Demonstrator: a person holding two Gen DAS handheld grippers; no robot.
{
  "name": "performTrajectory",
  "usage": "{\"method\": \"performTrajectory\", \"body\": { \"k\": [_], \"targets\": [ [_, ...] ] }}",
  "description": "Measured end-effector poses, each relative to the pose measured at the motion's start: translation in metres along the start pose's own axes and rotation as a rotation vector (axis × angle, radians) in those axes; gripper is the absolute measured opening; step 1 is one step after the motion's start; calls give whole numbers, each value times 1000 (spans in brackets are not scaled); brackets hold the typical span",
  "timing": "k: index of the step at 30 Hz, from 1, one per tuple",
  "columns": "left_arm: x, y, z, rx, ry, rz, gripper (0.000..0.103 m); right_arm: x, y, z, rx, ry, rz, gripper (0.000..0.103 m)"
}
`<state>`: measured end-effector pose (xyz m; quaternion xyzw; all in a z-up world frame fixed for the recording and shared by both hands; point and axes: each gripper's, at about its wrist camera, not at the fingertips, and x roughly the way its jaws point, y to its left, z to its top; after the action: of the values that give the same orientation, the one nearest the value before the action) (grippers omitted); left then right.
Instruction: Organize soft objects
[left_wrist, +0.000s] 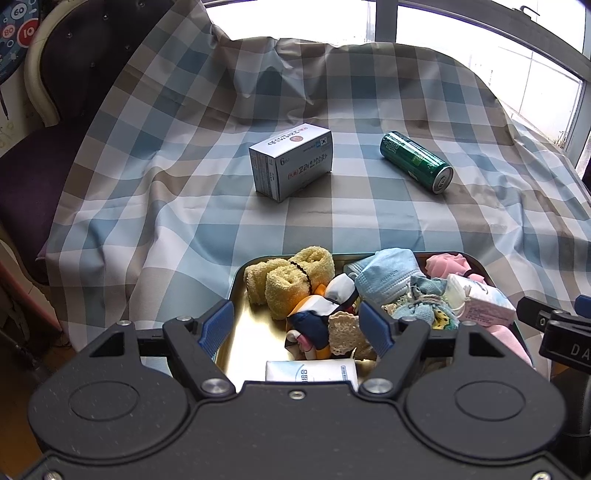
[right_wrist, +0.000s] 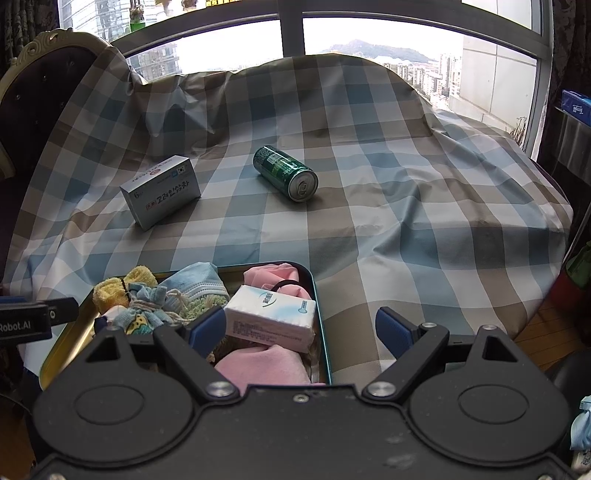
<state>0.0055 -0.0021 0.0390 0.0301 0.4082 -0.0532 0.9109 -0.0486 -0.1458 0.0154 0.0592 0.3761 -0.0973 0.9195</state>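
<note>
Both grippers, left (left_wrist: 297, 325) and right (right_wrist: 301, 328), hover spread and empty over the tray (left_wrist: 236, 280) holding the soft objects: yellow towel (left_wrist: 288, 280), mask (left_wrist: 388, 277), tissue pack (right_wrist: 271, 317). Risk: the overfull heap could spill if nudged. Each hand angles downward; box (left_wrist: 291, 166) and can (left_wrist: 415, 160) lie well apart on the cloth.

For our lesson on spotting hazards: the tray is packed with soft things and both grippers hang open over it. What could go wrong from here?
1. The tissue pack perches on the pink cloth by the tray rim; a nudge might tip it out.
2. The left gripper may snag several tangled items at once.
</note>
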Motion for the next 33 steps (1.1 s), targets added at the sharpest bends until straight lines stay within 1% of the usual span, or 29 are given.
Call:
{"method": "performTrajectory", "body": {
  "k": [33],
  "targets": [
    [-1, -1, 1, 4, 2, 1, 71, 1, -1, -2, 7, 12, 6, 89]
  ]
}}
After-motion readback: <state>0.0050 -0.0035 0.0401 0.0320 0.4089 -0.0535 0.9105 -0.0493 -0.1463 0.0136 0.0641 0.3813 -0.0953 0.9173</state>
